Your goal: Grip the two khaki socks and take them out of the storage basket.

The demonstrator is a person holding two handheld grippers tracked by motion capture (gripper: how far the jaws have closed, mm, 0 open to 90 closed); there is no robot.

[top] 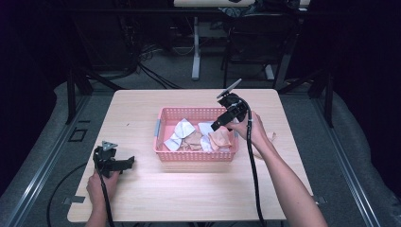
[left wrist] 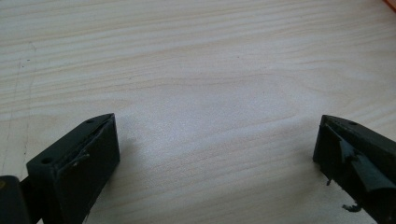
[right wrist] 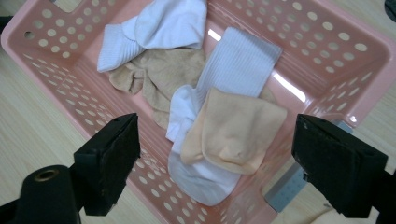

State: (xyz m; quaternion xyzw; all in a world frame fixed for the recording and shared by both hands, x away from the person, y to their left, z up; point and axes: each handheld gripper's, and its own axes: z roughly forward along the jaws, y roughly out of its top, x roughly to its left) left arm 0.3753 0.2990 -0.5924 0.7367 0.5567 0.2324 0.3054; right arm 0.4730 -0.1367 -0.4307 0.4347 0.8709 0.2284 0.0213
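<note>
A pink perforated basket stands in the middle of the wooden table. Inside lie several socks: a peach sock on top, white socks and a tan sock. My right gripper hangs over the basket's right half, pointing down and left. Its jaws stand open above the peach sock, with nothing between them. My left gripper rests near the table's front left, open over bare wood.
A peach-coloured piece lies on the table right of the basket, partly behind the right hand. Beyond the table's far edge are a desk leg, a dark chair and floor cables. A black cable trails from each gripper.
</note>
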